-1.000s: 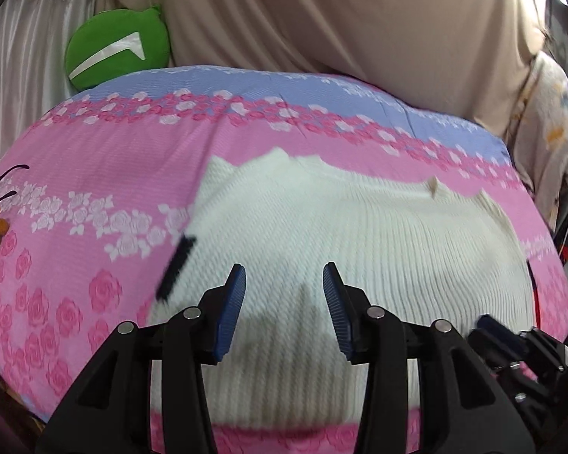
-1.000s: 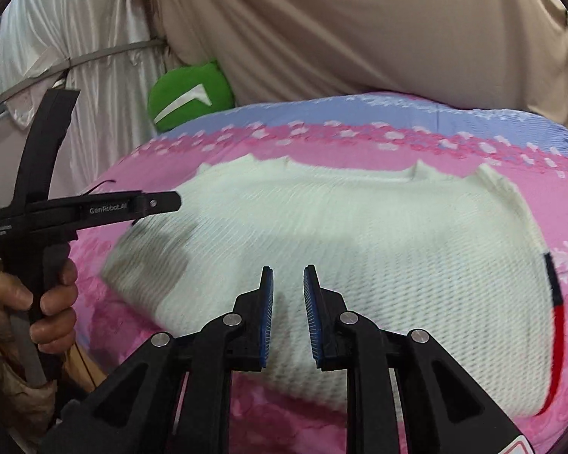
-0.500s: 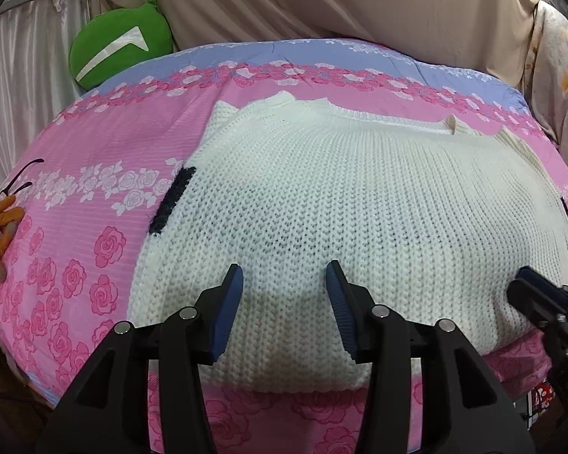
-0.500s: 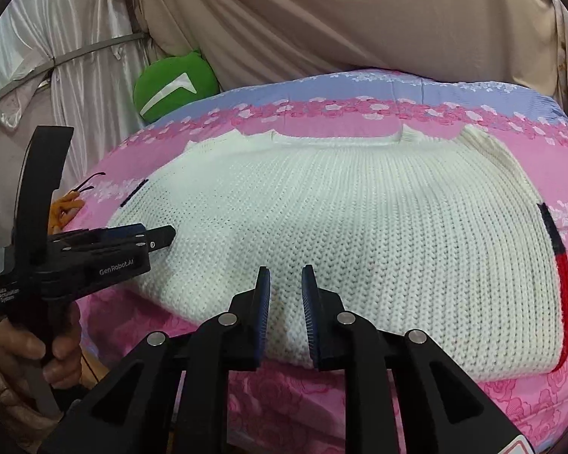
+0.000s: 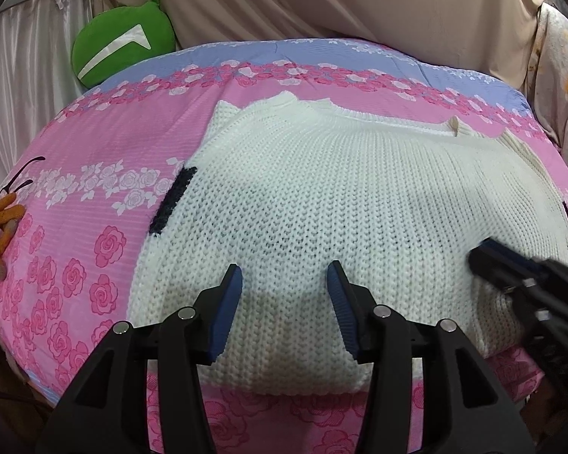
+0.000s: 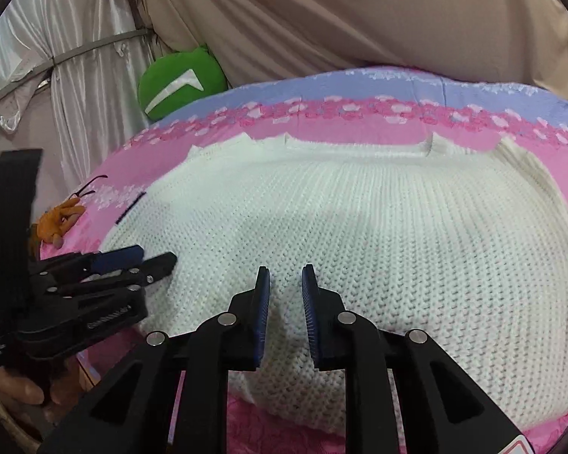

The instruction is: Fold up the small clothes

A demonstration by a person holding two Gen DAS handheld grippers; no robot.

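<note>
A white knit sweater lies flat on the pink rose-print bedcover, collar at the far side, a dark stripe at its left edge. It also fills the right wrist view. My left gripper is open, hovering over the sweater's near hem. My right gripper has its jaws a narrow gap apart, empty, over the near hem. Each gripper shows in the other's view: the right one at the sweater's right edge, the left one at its left.
A green plush cushion sits at the bed's far left corner. An orange plush toy lies at the left edge. Beige and white curtains hang behind the bed. The bedcover's near edge drops off below the hem.
Both grippers have moved forward and lower over the sweater's near hem. The right gripper has come in over the sweater's right edge. Jaw openings look the same.
</note>
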